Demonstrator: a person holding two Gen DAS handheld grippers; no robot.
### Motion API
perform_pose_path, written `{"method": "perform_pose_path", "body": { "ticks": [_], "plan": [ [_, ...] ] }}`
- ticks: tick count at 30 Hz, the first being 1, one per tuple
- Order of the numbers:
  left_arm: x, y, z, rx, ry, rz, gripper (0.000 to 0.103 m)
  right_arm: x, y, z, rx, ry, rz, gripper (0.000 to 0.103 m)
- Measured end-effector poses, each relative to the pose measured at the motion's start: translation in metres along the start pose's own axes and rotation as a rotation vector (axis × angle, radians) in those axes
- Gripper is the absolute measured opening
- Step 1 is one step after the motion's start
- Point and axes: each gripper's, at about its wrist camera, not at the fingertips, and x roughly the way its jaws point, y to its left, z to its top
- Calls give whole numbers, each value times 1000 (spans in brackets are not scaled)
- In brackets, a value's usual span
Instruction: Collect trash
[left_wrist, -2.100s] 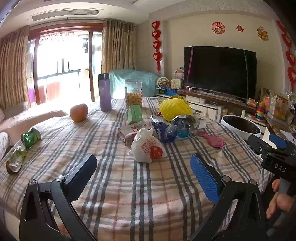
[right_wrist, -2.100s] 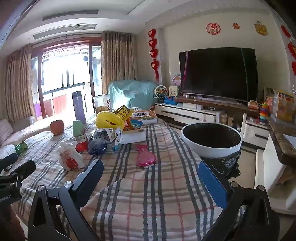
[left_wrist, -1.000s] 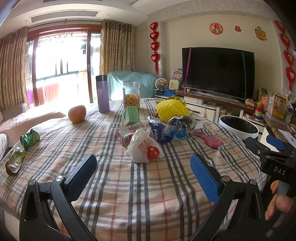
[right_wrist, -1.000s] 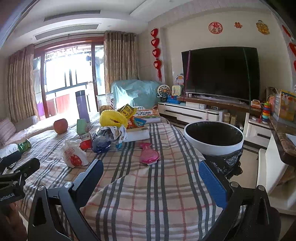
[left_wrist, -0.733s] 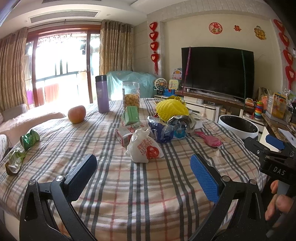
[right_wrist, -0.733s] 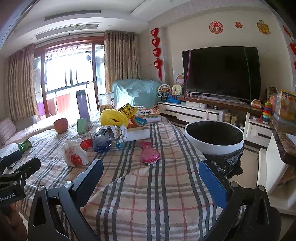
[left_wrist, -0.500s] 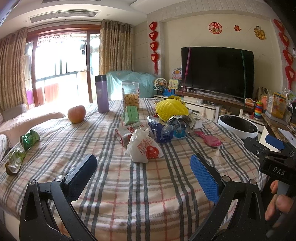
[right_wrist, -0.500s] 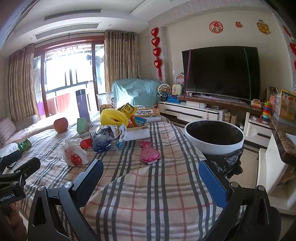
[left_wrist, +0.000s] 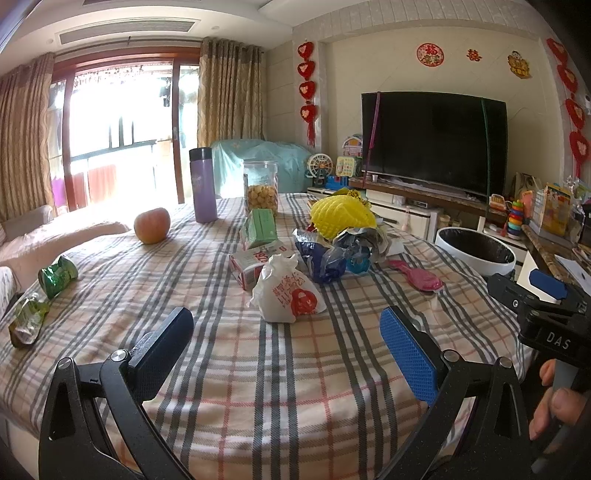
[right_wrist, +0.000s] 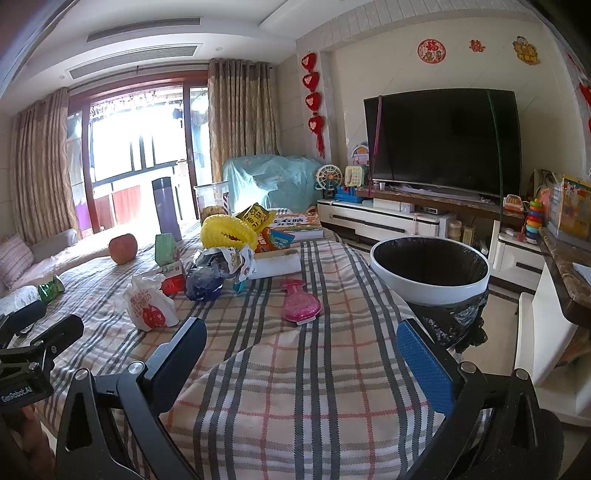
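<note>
Since both the left gripper (left_wrist: 286, 334) and right gripper (right_wrist: 302, 347) hang spread and empty, nothing seems collected: the white bag (left_wrist: 286, 293) and wrappers (left_wrist: 341, 247) sit mid-table, the bin (right_wrist: 430, 269) beside its right edge.

A home living room: a television (right_wrist: 441, 142) on a low cabinet (right_wrist: 380, 223), curtains (right_wrist: 242, 114) left of it.

Dark television (left_wrist: 432, 142) (wall-side), sunlit balcony window (left_wrist: 122, 136)
</note>
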Motion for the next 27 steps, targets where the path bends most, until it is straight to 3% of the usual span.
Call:
{"method": "perform_pose_path", "body": {
  "ticks": [17, 27],
  "plan": [
    [15, 1, -4, 3, 54, -18, 103, 10, -2, 2, 22, 55, 37, 103],
    [51, 8, -3, -28, 151, -15, 103, 46, -18, -2, 86, 199, 81, 103]
  ]
}}
